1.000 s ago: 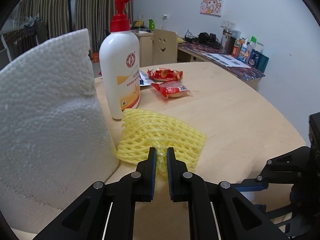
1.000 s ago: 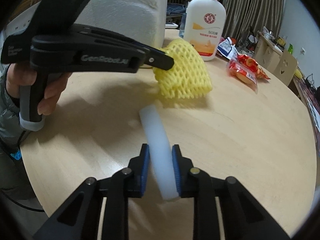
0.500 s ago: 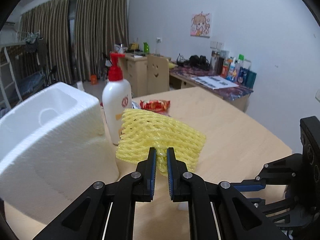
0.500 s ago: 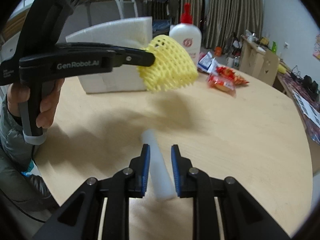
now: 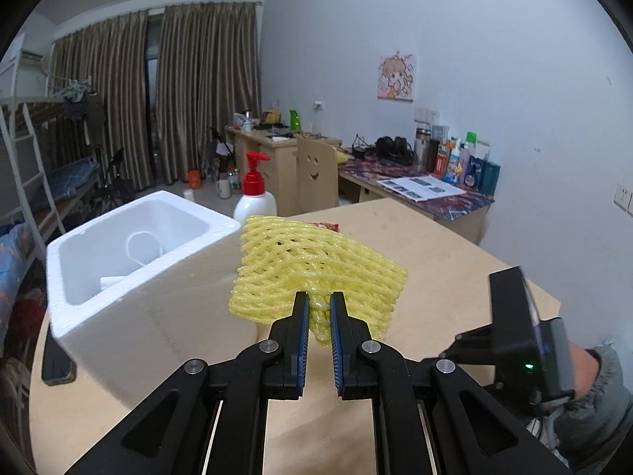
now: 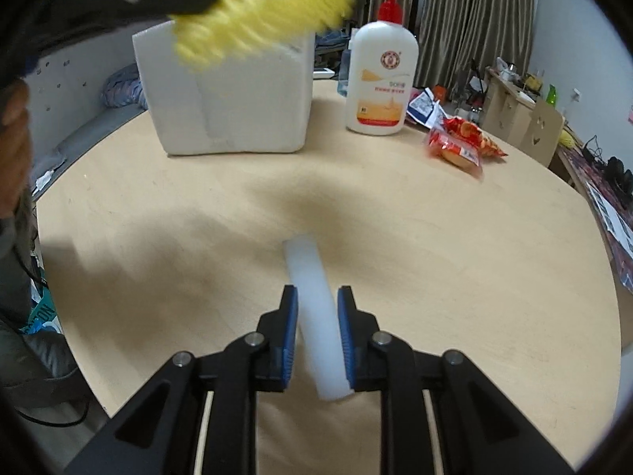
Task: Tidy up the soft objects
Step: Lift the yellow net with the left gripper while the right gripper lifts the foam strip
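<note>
My left gripper (image 5: 316,308) is shut on a yellow foam net sleeve (image 5: 316,265) and holds it in the air beside the upper rim of a white foam box (image 5: 130,277). The box is open on top and holds white foam pieces. In the right wrist view the net (image 6: 257,12) is blurred at the top, in front of the box (image 6: 229,95). My right gripper (image 6: 316,308) is shut on a white foam strip (image 6: 312,301) and holds it above the wooden table (image 6: 435,237).
A white pump bottle with a red top (image 6: 379,75) stands right of the box. Red snack packets (image 6: 459,146) lie further right. A dark phone (image 5: 59,360) lies on the table left of the box. Desks and a chair stand beyond the table.
My left gripper has risen with the yellow net from table height to the box's rim. My right gripper has lifted the white strip slightly.
</note>
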Available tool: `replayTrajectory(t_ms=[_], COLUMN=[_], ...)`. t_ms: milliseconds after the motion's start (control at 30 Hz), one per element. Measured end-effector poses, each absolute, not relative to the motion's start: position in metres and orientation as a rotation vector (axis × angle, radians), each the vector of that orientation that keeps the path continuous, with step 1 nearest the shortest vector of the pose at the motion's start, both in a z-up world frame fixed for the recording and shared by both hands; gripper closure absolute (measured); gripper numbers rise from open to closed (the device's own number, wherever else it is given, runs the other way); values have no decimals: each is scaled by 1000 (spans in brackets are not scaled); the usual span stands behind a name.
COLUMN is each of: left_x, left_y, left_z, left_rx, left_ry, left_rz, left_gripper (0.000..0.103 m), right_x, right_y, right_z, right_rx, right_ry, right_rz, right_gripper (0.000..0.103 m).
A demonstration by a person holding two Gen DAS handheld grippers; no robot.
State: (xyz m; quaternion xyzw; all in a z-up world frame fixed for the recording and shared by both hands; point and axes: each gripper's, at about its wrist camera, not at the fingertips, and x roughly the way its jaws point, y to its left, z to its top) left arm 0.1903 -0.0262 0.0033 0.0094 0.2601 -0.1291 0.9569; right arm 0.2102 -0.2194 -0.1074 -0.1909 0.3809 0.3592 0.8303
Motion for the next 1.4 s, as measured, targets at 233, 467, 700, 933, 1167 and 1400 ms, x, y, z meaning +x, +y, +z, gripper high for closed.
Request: replayTrajectory(t_ms=[233,467,700,933,1167,1400], left_x=[173,172,166,152,126,91], left_y=[-20,-24,-20,-16,-12,-2], left_z=[4,1,0,4,21,39], left_rx=[17,2,-18,-40,-46,-55], left_ry=[521,536,534,524,470,391], left_rz=[-232,-213,-215,-194,-169,-115], left_gripper=[92,92,92,92,92,92], right_x=[210,208,208,193,165,141], right_y=[-215,-210,-214,-228,-238,-247], right_z=[-115,-121,-119,-91,-46,-9], right_rx=[-429,-464,-429,-312,-237,-158], right_ry=[829,851,841,753,618,494], right_rz=[783,793,759,761,771,764], right_gripper=[63,64,86,87,87,86])
